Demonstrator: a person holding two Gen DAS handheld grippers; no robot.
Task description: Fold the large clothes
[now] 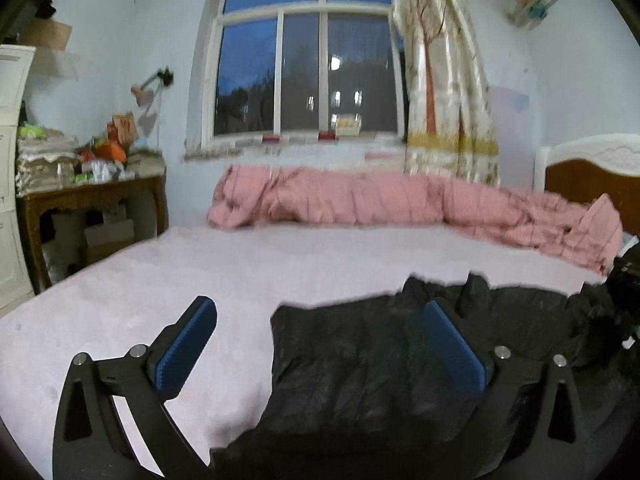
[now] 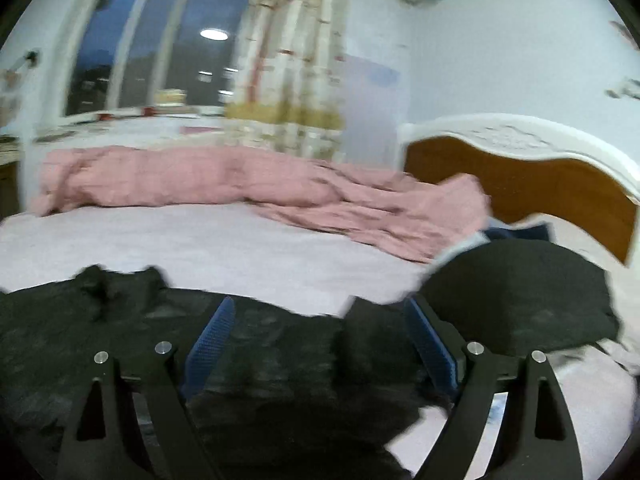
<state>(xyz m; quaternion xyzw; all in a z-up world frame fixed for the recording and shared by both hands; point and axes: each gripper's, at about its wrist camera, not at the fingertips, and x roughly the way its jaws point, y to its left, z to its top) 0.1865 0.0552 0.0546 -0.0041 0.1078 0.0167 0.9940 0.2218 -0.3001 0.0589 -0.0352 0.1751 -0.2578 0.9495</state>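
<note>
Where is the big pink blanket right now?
The rumpled pink blanket is bunched in a long roll along the far edge of the pale pink bed, under the window, stretching right towards the white and brown wooden headboard.

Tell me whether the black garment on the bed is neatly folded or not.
Not neatly folded. The black garment lies rumpled across the bed, its far edge ragged and bunched. Whether it is already doubled over cannot be told.

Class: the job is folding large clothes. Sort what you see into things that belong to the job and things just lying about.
Belongs to the job:
black garment
left claw, open
right claw, open

Just lying about:
pink quilt
curtain
cluttered side table
headboard
</note>
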